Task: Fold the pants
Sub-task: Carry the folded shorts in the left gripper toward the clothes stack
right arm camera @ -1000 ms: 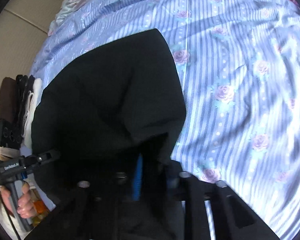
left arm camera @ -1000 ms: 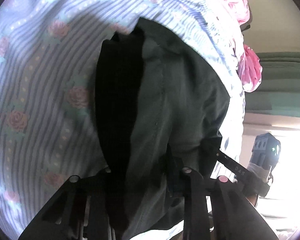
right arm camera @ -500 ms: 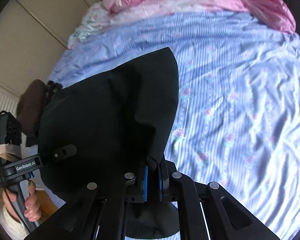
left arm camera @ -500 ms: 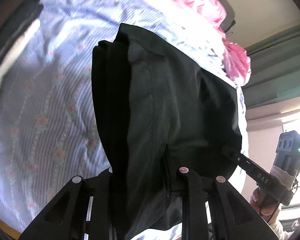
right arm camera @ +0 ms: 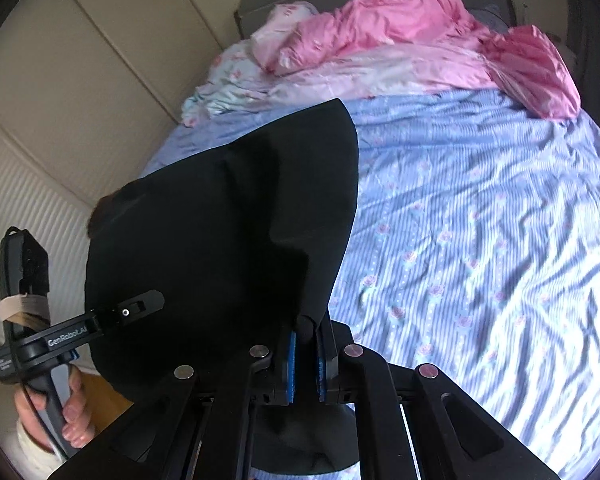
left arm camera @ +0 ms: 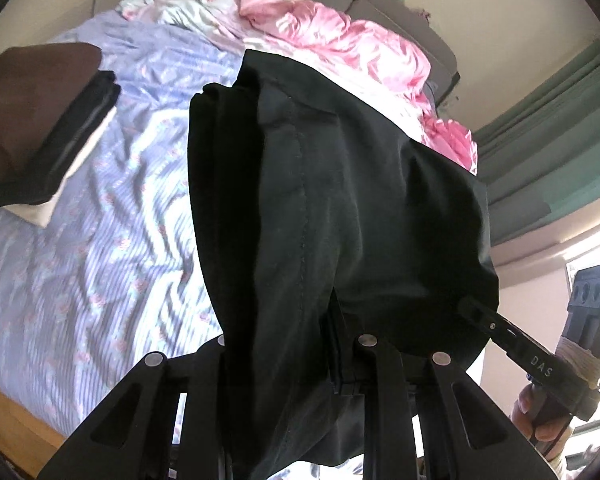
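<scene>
Pants (left arm camera: 340, 208) hang above the bed (right arm camera: 480, 240); we've got both grippers, left (left arm camera: 300, 344) and right (right arm camera: 305, 344), clamped on them.

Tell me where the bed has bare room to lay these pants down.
The striped sheet is bare across its wide middle, bordered by the pink duvet at the head of the bed. The stack of folded clothes fills one edge. The pants hang from both tongs.
</scene>
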`<state>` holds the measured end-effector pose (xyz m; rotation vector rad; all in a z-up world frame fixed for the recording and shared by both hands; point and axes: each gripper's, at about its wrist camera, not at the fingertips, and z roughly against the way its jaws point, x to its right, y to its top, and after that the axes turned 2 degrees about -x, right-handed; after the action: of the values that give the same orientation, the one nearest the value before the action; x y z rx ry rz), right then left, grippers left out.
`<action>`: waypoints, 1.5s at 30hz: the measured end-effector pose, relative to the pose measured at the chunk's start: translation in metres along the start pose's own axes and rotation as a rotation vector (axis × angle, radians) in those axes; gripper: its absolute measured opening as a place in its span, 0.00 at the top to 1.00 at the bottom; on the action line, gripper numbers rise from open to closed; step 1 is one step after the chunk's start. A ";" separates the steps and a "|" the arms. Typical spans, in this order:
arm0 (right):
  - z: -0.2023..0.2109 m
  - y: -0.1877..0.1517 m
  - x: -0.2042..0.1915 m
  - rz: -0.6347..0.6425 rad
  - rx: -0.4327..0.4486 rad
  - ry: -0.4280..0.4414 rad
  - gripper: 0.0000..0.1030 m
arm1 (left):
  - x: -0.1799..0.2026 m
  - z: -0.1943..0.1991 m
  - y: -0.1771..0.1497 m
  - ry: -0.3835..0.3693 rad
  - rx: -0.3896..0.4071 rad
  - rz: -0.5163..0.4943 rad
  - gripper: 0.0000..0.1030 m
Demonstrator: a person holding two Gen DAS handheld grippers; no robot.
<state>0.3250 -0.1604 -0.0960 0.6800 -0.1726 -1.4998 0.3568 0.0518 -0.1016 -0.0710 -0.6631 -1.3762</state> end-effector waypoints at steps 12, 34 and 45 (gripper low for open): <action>0.029 0.005 -0.033 0.102 0.088 0.035 0.91 | 0.001 0.069 -0.016 0.011 0.125 0.012 0.77; -0.051 0.013 -0.223 -0.031 0.138 -0.054 0.91 | -0.182 0.144 0.083 -0.062 0.041 -0.124 0.77; -0.115 0.059 -0.316 0.007 0.086 -0.035 0.92 | -0.276 0.175 0.142 -0.037 0.047 -0.068 0.77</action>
<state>0.4030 0.1706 -0.0631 0.7210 -0.2674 -1.5046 0.4067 0.3995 -0.0424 -0.0367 -0.7339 -1.4273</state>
